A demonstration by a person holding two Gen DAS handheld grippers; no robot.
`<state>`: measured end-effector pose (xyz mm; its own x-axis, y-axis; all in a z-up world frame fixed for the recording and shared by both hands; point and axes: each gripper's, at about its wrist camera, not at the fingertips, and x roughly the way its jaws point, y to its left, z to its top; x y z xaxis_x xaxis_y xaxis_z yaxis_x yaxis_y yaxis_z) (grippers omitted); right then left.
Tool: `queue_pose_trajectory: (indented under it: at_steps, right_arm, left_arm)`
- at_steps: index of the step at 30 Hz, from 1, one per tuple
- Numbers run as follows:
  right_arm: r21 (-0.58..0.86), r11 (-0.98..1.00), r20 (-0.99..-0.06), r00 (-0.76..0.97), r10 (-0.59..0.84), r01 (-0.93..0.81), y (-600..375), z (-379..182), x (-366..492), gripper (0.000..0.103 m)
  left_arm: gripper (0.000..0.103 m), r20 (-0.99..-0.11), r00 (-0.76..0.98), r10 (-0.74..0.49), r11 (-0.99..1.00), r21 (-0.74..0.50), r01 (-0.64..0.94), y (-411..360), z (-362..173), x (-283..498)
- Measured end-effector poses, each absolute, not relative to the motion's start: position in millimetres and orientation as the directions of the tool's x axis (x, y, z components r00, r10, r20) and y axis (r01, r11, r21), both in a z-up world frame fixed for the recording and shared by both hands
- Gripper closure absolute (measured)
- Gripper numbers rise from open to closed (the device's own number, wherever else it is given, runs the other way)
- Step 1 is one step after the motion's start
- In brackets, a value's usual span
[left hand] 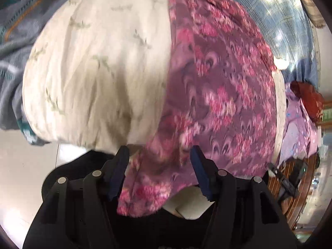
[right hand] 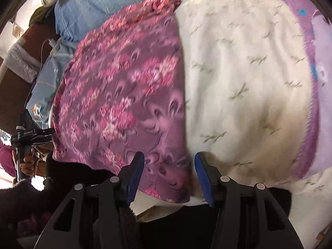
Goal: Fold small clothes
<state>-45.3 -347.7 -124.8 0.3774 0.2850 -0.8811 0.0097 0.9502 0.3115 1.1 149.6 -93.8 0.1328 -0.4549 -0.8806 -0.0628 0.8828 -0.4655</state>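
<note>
Left hand-held gripper [left hand: 159, 172]: jaws spread wide, blue pads apart; the near hem of the purple floral garment [left hand: 217, 95] lies in the gap between them, not pinched by either pad.
Right hand-held gripper [right hand: 169, 176]: jaws likewise wide apart, gripping nothing; the garment's lower corner [right hand: 166, 186] lies between and just ahead of the fingertips.
Purple floral garment [right hand: 124, 95]: spread flat on the bed, pink flower clusters on a mauve ground; its long straight edge runs beside bare cream cloth, its near end hangs over the bed edge.
Cream bedcover [right hand: 244, 83]: pale fabric with small green sprigs, lying under the garment and filling the middle of both views.
Blue checked bedding [right hand: 99, 2]: at the far side, past the garment's gathered top end.
Lilac blanket [right hand: 319, 95]: at the right rim in the right wrist view, with blue spots and a fringed purple border, touching the cream cover.
Grey-blue blanket [left hand: 18, 37]: at the left rim in the left wrist view.
Sharpness: both views are motion-blurred, so fine seams cannot be made out.
</note>
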Motion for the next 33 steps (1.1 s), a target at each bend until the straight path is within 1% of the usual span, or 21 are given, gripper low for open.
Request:
queue_pose_trajectory:
  at_steps: [1,4,6,7,8,9,10,11,14,17,23,26,28,33]
  right_arm:
    - [0.318,0.948,-0.880,0.372,0.293,0.005,-345,-128,-45,0.049]
    - [0.341,0.940,-0.864,0.391,0.318,-0.012,-342,-129,-43,0.049]
    - [0.322,0.947,-0.865,0.402,0.301,-0.014,-342,-127,-43,0.060]
    - [0.299,0.954,-0.869,0.409,0.277,-0.011,-343,-126,-44,0.078]
    - [0.286,0.958,-0.873,0.410,0.263,-0.006,-345,-126,-44,0.095]
    - [0.311,0.950,-0.864,0.418,0.280,0.006,-351,-125,-45,0.095]
    - [0.333,0.943,-0.854,0.428,0.295,0.014,-354,-123,-48,0.098]
    - [0.337,0.942,-0.852,0.430,0.297,0.016,-355,-123,-48,0.098]
    - [0.358,0.933,-0.843,0.436,0.315,0.018,-356,-119,-52,0.099]
    - [0.436,0.899,-0.817,0.434,0.380,0.034,-362,-117,-52,0.099]
    - [0.631,0.775,-0.663,0.508,0.550,-0.015,-366,-79,-45,0.099]
    - [0.701,0.712,-0.584,0.547,0.600,-0.034,-370,-62,-28,0.099]
    - [0.739,0.672,-0.531,0.572,0.626,-0.049,-375,-49,-4,0.099]
    - [0.754,0.653,-0.474,0.630,0.616,-0.070,-385,-19,75,0.099]
  left_arm:
    - [0.042,-0.884,0.124,-0.451,0.886,-0.460,-0.058,149,-96,-2]
    - [0.039,-0.895,0.069,-0.441,0.893,-0.445,-0.062,147,-115,-8]
    - [0.039,-0.883,0.018,-0.470,0.880,-0.470,-0.074,145,-128,-10]
    - [0.041,-0.882,0.018,-0.470,0.880,-0.470,-0.064,142,-131,-12]
    - [0.049,-0.886,0.029,-0.464,0.884,-0.464,-0.052,141,-130,-14]
    - [0.060,-0.872,0.034,-0.488,0.871,-0.490,-0.048,139,-129,-16]
    - [0.088,-0.845,0.025,-0.534,0.844,-0.534,-0.053,137,-129,-18]
    - [0.097,-0.821,0.015,-0.571,0.819,-0.571,-0.059,136,-128,-20]
    - [0.097,-0.820,0.062,-0.568,0.820,-0.571,-0.040,134,-112,-25]
    - [0.097,-0.790,0.108,-0.604,0.793,-0.609,-0.022,130,-92,-26]
    - [0.097,-0.695,0.268,-0.668,0.729,-0.683,0.045,135,-25,-4]
    - [0.097,-0.649,0.336,-0.682,0.705,-0.706,0.069,133,5,28]
    - [0.097,-0.645,0.363,-0.672,0.712,-0.698,0.077,130,16,54]
    - [0.097,-0.672,0.391,-0.629,0.746,-0.663,0.061,114,32,151]
